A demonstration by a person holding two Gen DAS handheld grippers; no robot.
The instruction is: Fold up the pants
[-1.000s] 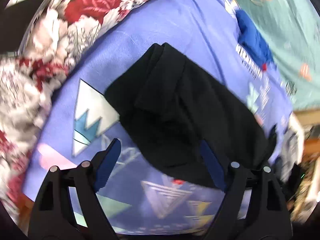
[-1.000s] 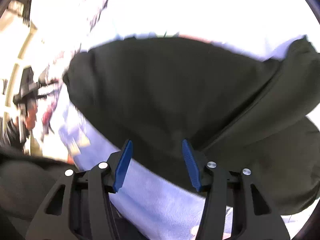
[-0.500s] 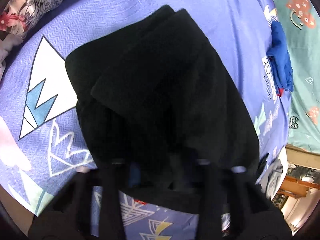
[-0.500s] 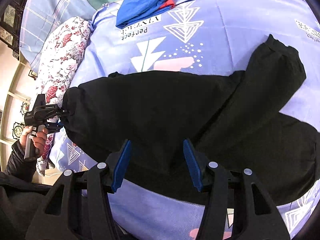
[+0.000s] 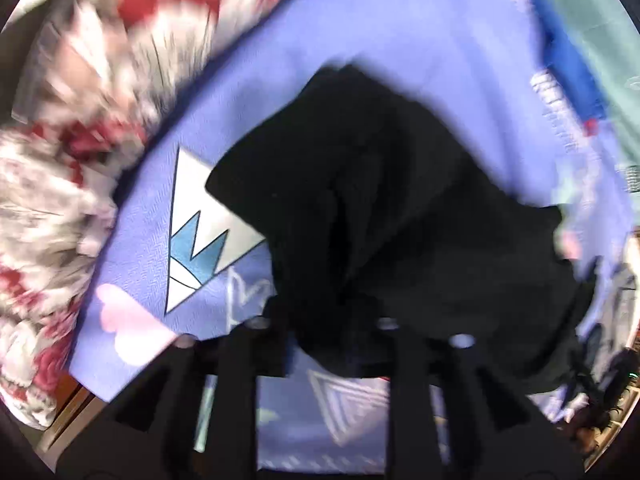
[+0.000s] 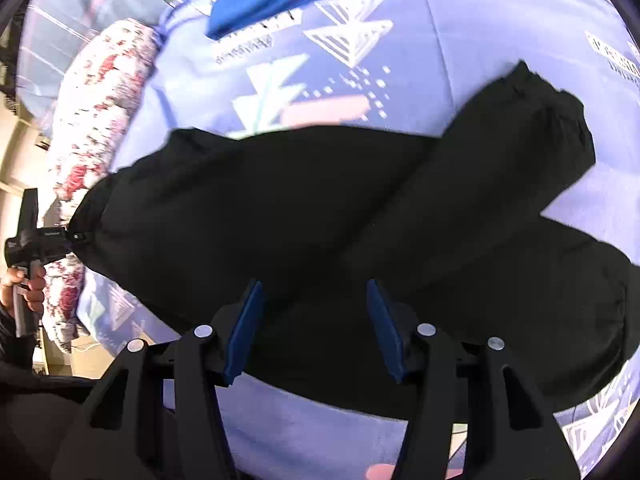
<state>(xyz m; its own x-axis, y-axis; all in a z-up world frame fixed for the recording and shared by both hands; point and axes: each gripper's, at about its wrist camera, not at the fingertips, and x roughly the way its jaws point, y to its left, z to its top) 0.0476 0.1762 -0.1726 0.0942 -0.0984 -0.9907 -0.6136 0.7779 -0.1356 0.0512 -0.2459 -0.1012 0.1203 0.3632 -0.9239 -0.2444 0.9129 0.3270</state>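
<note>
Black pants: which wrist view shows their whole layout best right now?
Right wrist: the black pants lie sharp, both legs visible on the bedsheet. Left wrist shows only a blurred bunched end at the left gripper.

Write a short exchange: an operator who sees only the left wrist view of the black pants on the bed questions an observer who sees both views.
Operator: My view shows mostly blurred black cloth. How do the legs lie?
Observer: The black pants lie spread on the sheet, with the two legs splayed apart at the cuffs and not yet stacked.
Operator: Where is the right gripper?
Observer: The right gripper hangs open over the near edge of the pants, with nothing gripped between its blue pads.
</note>
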